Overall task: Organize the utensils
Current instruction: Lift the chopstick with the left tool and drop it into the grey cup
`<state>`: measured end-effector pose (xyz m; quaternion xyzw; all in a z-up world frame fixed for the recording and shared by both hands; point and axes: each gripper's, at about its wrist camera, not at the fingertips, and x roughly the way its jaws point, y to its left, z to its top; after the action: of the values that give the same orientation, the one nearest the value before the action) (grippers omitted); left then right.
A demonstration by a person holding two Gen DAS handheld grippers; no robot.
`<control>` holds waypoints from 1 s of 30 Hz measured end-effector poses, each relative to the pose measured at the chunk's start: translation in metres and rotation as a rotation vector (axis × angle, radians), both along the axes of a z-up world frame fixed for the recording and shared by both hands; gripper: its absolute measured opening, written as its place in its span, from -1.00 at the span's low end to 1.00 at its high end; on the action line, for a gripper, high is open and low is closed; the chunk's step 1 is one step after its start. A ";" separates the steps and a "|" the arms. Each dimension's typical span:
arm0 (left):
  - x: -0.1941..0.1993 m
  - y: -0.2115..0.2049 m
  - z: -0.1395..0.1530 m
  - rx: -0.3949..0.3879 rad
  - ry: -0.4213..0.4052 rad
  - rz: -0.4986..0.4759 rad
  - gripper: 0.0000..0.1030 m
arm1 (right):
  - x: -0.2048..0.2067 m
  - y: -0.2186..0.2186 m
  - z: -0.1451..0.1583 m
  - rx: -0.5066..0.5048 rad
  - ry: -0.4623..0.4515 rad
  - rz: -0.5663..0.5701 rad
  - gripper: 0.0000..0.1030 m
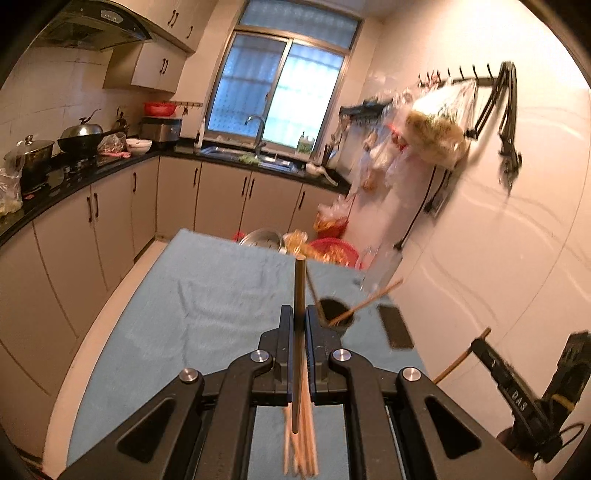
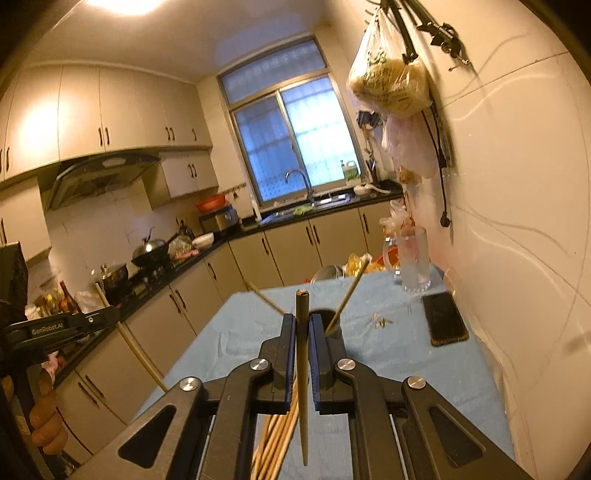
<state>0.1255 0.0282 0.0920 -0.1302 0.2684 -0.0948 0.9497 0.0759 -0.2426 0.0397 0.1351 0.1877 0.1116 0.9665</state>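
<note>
So far two chopsticks [image 2: 349,293] lean in the dark holder cup [image 2: 325,321] on the blue tabletop [image 2: 388,354]. Left tongs [image 1: 300,314] and right tongs [image 2: 303,321] each pinch one chopstick [image 2: 302,369] upright; a loose bundle [image 2: 279,435] below them remains, judging by the wrist views.

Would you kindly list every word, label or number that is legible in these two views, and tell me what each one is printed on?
"GenRobot.AI": white lettering on the black body of the left gripper, seen in the right wrist view.
"DAS": pale letters on the right gripper, in the left wrist view; blurred, so uncertain.
Green print on the hanging plastic bag: too blurred to read.
Badge on the range hood: too small to read.
</note>
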 end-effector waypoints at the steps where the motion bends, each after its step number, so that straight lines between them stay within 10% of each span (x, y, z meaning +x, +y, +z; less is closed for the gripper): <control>1: 0.007 0.000 0.003 -0.015 -0.009 0.002 -0.88 | 0.003 -0.003 0.004 0.010 -0.012 -0.006 -0.84; 30: 0.155 -0.085 -0.011 -0.014 -0.107 -0.009 -0.88 | 0.157 -0.017 0.029 0.091 -0.138 -0.108 -0.84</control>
<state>0.2802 -0.0569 0.0808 -0.1305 0.2172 -0.1077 0.9613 0.2324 -0.2597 0.0689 0.1810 0.1078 0.0765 0.9746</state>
